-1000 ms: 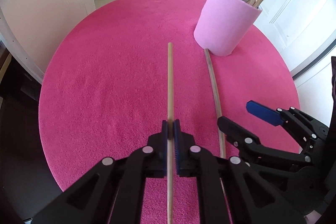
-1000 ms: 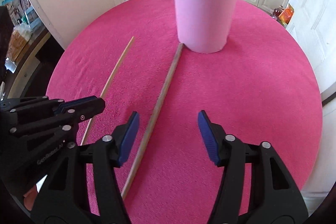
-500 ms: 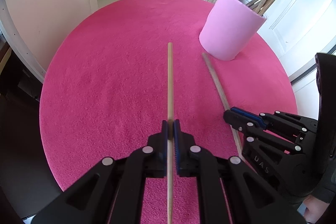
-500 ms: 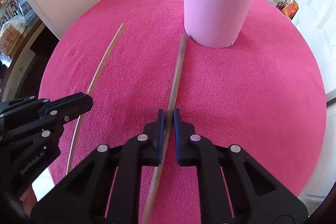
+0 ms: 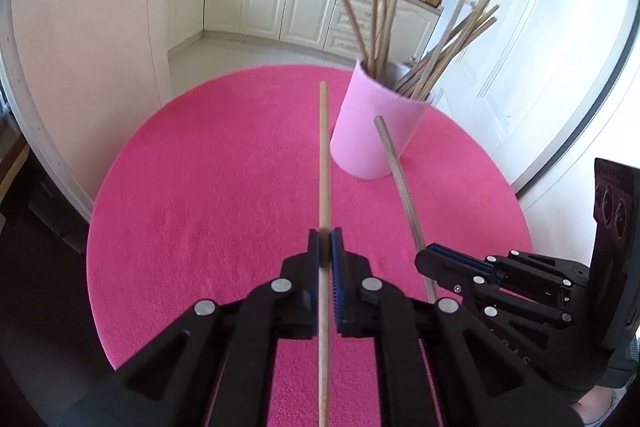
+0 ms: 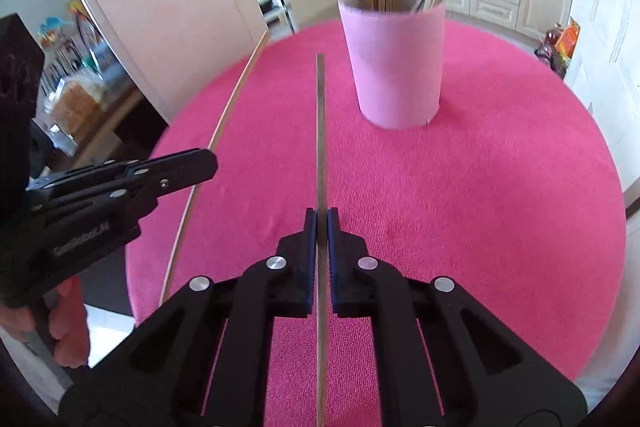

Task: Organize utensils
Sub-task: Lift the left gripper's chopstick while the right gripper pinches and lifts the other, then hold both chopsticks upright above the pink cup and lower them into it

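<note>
Left wrist view is showing the left gripper [image 5: 325, 255] pinching a pale, thin, round wooden stick [image 5: 323, 155] between its blue pads, roughly a third of the way up its length, so that the long far end is pointing toward the pink cylindrical holder [image 5: 376, 131] standing at the far right of the round table under its bright pink cloth [image 5: 200, 187]. Gripping low like this is probably leaving enough free length to tip the far end over the holder's rim. Just to the right, the right gripper [image 5: 434, 259] is clamping a darker, greyish-brown wooden stick [image 5: 396, 167] in the same way, its far tip passing in front of the holder's wall. Both sticks appear to be hanging clear of the cloth, angled forward and side by side without touching. Many similar long sticks [image 5: 400, 31] are already leaning inside the holder, fanning outward to the right, which suggests these two are going in next. Right wrist view is confirming the darker stick running straight between pressed-together jaws, with the paler one curving away at the left.
</note>
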Tool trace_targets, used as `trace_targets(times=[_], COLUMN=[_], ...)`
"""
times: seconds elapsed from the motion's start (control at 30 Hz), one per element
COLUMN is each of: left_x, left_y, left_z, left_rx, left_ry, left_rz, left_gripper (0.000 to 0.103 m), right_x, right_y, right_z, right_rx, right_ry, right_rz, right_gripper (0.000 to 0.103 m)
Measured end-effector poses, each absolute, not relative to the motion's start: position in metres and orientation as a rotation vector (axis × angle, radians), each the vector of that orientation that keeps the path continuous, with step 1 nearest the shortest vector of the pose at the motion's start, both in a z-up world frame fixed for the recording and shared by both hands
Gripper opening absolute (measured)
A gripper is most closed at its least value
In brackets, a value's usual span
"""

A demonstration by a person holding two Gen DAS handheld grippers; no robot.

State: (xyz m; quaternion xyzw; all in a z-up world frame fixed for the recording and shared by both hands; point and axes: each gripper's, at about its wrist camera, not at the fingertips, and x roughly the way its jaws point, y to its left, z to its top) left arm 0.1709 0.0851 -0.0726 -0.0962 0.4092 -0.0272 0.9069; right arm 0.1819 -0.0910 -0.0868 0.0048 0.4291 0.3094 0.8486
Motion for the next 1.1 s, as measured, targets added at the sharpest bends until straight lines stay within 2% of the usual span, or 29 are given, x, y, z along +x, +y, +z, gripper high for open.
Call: trace_targets(times=[0.43,0.8,1.1], left_x=[0.156,0.177,0.210], left_y=[0.048,0.047,0.044], left_z=[-0.012,0.029,0.046], left_rx=[-0.119,-0.166,-0.213], left_ry=[0.407,0.150,0.035], left_rz=[-0.058,-0.093,-0.104], left_gripper=[0.006,0.006,0.006], right_x=[0.168,0.185,0.209], right_y=[-0.130,-0.157,-0.160], right_z=[-0.019,0.025,0.034], right_rx=[0.188,0.251,0.256], right_ry=[0.523,0.297,0.183], right_rz=[0.717,0.660,0.587], right_gripper=[0.006,0.006,0.006])
